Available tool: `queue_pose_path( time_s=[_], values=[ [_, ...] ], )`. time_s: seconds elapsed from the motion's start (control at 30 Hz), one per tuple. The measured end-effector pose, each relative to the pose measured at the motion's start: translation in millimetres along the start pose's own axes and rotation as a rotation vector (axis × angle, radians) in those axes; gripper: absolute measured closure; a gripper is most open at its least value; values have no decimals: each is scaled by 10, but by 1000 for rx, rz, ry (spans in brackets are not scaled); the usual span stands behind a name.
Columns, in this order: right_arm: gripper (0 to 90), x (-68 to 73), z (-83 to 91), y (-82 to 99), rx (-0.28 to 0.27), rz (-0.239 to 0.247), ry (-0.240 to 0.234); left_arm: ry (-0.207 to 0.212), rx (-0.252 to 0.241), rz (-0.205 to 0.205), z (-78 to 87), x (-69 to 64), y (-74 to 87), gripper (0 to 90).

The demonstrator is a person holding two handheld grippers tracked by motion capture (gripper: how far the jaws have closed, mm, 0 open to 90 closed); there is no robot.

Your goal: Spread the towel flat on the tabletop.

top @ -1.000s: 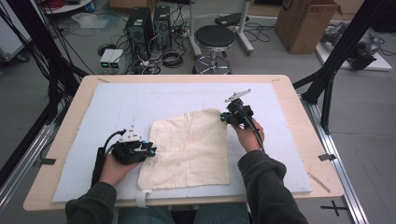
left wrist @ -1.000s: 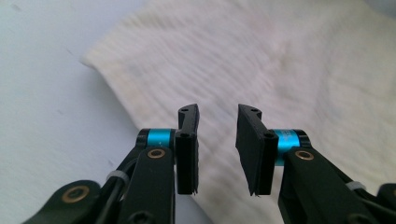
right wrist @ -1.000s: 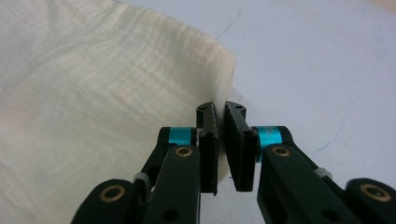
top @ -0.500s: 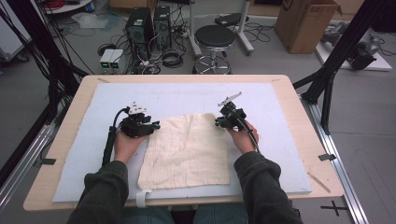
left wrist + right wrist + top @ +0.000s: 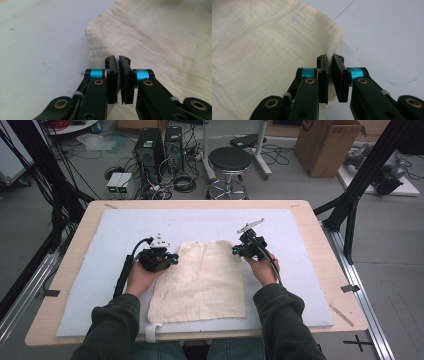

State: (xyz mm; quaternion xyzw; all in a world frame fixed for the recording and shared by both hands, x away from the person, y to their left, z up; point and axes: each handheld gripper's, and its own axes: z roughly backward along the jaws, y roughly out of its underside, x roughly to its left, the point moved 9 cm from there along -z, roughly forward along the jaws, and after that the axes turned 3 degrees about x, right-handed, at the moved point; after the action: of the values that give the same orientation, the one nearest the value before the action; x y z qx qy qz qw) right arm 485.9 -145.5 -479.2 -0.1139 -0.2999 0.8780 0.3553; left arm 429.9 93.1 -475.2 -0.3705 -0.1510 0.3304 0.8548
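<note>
A cream cloth (image 5: 202, 282) lies flat on the pale blue mat (image 5: 100, 245) in the high view. My left gripper (image 5: 174, 258) is at the cloth's far left corner. Its jaws have just been closing, and in the left gripper view they stand almost together (image 5: 118, 61) over the cloth's edge (image 5: 100, 47), with a thin layer of it between the pads. My right gripper (image 5: 234, 251) is at the far right corner. In the right gripper view it is shut (image 5: 329, 58) on the cloth's raised edge (image 5: 287, 37), which is pinched between the pads.
The mat covers a wooden table (image 5: 320, 245) whose edges run close on all sides. Behind it on the floor stand a black stool (image 5: 229, 162), computer towers (image 5: 159, 145), cables and a cardboard box (image 5: 327, 142). Black frame legs (image 5: 357, 200) rise at both sides.
My left hand has moved from the cloth's near left side away from the person to its far left corner. The right gripper has shifted slightly nearer along with its corner.
</note>
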Motion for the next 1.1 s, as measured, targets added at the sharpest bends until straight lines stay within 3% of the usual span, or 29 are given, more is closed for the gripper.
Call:
queue_pose_path(
  time_s=[0.07,0.13,0.2,0.33,0.5,0.57,0.7,0.8,0.93,1.0,1.1],
  values=[
    [834,1,19,11,2,-12,-2,28,40,-38,-46,-114,46,849],
    [834,-2,38,23,4,-11,-2,106,91,-63,-116,-248,106,836],
    [834,-9,43,37,8,-7,-1,135,119,-82,-155,-316,144,774],
    [835,-21,35,74,9,-4,5,195,112,-44,-140,-328,140,656],
    [837,-46,-11,190,19,-21,-3,271,64,2,-65,-319,91,659],
    [838,-50,-19,220,15,-27,-11,268,39,15,-25,-286,60,668],
    [838,-62,-9,222,5,-29,-14,198,-10,50,36,-145,-6,698],
    [837,-64,-8,215,-1,-26,-15,183,-4,47,17,-148,-8,659],
    [837,-54,-12,216,1,-30,-19,228,32,-48,-50,-374,13,626],
    [837,-50,-12,209,-2,-29,-18,212,38,-90,-84,-446,-4,634],
    [837,-48,-12,203,-7,-25,-18,198,50,-114,-141,-486,-8,688]
  ],
)
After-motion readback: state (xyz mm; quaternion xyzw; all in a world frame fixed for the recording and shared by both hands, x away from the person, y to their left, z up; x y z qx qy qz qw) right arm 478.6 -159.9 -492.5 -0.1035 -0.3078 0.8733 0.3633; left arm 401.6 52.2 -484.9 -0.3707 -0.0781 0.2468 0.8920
